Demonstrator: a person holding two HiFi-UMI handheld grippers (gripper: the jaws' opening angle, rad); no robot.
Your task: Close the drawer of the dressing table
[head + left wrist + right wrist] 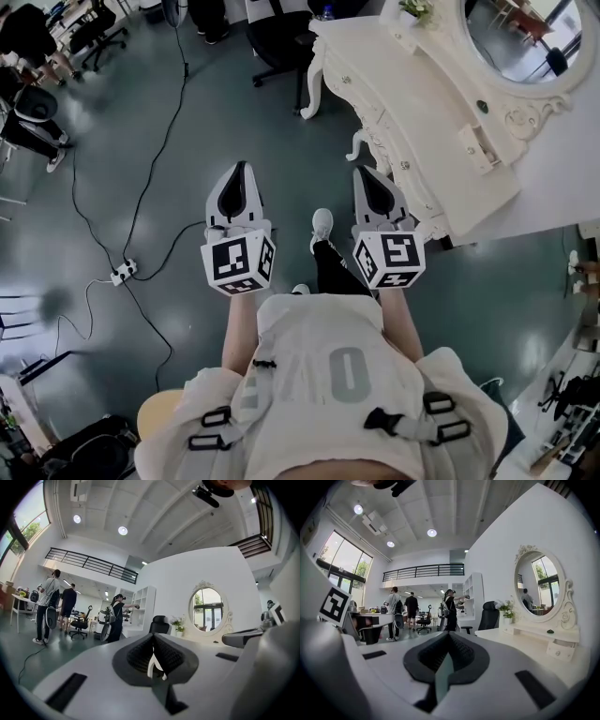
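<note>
Left claw (241, 167) and right claw (362, 172) both closed, nothing gripped, level above the floor (141, 112). Small drawer (476, 146) sticks out under the mirror (525, 37) on the dressing table (412, 103) tabletop, far-right of right claw, well apart

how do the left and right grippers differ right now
The right gripper sits close beside the front edge of the dressing table. The left gripper is over open floor, farther from the table. The mirror looms large in the right gripper view but looks smaller and farther off in the left gripper view. Shared: both have their jaws shut, hold nothing, and point roughly the same way.
</note>
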